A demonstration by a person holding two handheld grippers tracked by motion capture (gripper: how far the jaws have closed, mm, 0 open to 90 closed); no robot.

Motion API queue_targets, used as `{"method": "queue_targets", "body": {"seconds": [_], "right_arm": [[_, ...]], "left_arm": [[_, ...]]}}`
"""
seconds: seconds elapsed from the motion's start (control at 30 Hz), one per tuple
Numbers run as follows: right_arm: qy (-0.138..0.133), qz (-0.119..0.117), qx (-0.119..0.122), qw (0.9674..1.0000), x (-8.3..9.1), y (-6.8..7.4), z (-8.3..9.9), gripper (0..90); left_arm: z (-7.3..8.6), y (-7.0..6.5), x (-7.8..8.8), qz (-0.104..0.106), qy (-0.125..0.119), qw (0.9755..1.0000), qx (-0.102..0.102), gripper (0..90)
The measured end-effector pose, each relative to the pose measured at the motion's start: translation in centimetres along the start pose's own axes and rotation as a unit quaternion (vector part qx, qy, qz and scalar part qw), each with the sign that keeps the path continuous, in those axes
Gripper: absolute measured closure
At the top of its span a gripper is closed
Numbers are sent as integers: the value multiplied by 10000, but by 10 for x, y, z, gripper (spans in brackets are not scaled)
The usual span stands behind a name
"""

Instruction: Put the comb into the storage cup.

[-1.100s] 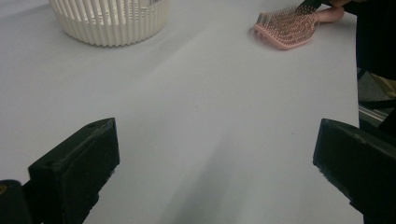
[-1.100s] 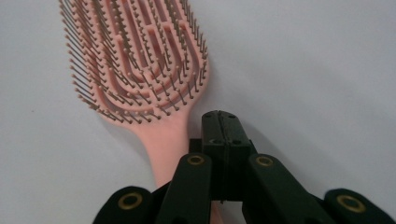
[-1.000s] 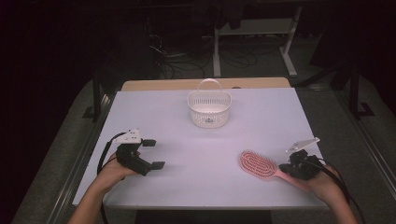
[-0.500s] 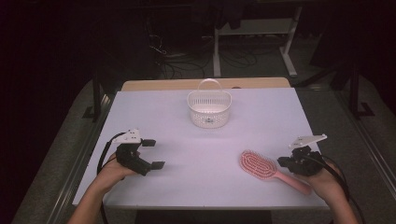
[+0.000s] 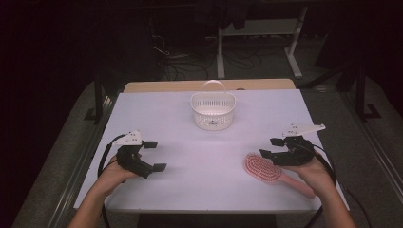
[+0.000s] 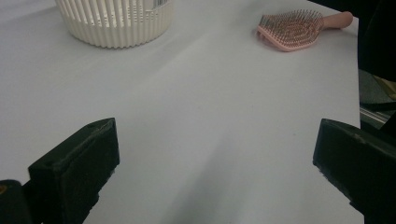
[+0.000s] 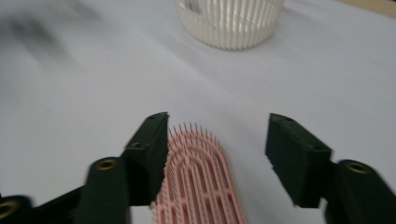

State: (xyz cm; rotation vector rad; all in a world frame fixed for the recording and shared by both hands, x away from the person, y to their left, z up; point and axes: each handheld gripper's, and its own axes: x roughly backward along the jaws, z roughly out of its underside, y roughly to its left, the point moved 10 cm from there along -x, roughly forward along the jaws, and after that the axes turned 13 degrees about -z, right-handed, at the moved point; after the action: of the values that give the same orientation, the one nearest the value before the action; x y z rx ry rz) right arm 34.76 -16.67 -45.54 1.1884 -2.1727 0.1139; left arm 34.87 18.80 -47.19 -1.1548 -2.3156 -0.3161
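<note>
Looking down from the high view, the pink hairbrush (image 5: 268,171) lies flat on the counter (image 5: 199,142), well apart from the white basket (image 5: 213,110); nothing is moved yet. The right gripper (image 5: 267,147) hovers over its head, fingers just spreading. In the left gripper view, that gripper's fingers (image 6: 74,172) gape, empty. The right gripper view shows bristles (image 7: 201,182) between the fingers (image 7: 152,140), seemingly ungripped.

The right gripper (image 5: 269,147) is lifting away from the pink hairbrush (image 5: 262,167), its jaws opening after being shut a second ago. The hairbrush is lying on the tabletop (image 5: 209,156), below the jaws and free of them.
</note>
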Motion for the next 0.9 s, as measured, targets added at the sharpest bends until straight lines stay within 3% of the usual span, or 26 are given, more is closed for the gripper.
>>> {"method": "queue_targets", "body": {"seconds": [0.17, 0.3, 0.33, 0.9], "right_arm": [[-205, -158, 159, 9995, -18, 9, -12, 134], [-238, -168, 262, 9992, -28, 12, -15, 65], [-249, -223, 253, 9991, -32, 13, -15, 9], [-228, -263, 334, 9988, -29, 13, -17, 3]], "left_arm": [[1, 1, 1, -19, 2, 10000, 8, 5], [2, 0, 1, 1, 17, 10000, 10, 5], [4, -1, 1, 23, 27, 10000, 14, 5], [8, -1, 2, 58, 27, 10000, 34, 5]]}}
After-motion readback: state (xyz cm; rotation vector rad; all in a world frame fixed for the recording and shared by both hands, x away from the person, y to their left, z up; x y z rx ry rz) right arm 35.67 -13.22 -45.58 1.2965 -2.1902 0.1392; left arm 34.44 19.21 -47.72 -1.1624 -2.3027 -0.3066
